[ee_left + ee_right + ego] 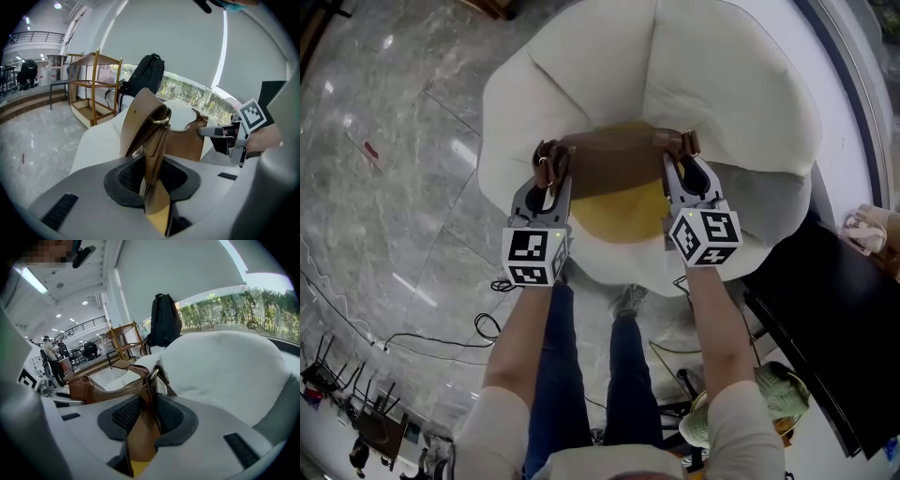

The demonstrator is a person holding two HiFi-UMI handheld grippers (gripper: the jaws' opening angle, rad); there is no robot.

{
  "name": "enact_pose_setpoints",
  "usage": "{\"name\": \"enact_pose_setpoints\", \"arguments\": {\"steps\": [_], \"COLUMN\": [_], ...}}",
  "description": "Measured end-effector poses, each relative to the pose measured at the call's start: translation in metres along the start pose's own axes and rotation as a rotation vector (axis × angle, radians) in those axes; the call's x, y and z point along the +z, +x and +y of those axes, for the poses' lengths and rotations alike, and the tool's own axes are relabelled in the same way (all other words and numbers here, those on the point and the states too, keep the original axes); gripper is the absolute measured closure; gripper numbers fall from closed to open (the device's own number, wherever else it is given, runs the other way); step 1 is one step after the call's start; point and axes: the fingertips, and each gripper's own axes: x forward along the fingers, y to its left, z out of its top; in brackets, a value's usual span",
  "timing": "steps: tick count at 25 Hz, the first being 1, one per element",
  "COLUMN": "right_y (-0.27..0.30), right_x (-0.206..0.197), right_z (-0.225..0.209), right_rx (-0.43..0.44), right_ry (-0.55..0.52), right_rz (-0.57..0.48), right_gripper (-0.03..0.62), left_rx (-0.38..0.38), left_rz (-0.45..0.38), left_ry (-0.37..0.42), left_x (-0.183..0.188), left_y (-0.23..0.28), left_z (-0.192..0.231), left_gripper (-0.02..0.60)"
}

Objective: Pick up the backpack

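Where the white beanbag seat (722, 84) stands on the marble floor (384, 187), 1 brown leather bag (614, 161) is stretched between 2 grippers over the seat's hollow; whether it clears the cushion cannot be told.

Left gripper (551, 173): jaws pinching the bag's left strap end, just below a metal ring (161, 120).

Right gripper (684, 159): jaws pinching the right strap end.

Bag: zip along the top, yellow panel (623, 211) beneath.

Background: 1 black backpack (147, 77) upright behind the seat; 1 wooden shelf frame (91, 89) beside it.
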Motion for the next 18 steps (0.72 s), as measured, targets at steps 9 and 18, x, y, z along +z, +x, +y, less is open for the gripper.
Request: {"name": "enact_pose_setpoints", "arguments": {"steps": [9, 18], "right_y": [-0.060, -0.120], "right_x": [0.070, 0.133], "right_z": [0.022, 0.046], "right_rx": [-0.015, -0.042], "right_ry": [-0.032, -0.047], "right_rz": [-0.063, -0.124], "right_gripper": [0.471, 0.471], "left_rx": [-0.010, -0.032], "left_rz": [-0.039, -0.077], "left_ry": [0.032, 0.060], "left_x": [0.063, 0.121], "left_y": [-0.051, -0.106], "left_z": [-0.026, -0.052], "left_gripper": [0.483, 0.485]}}
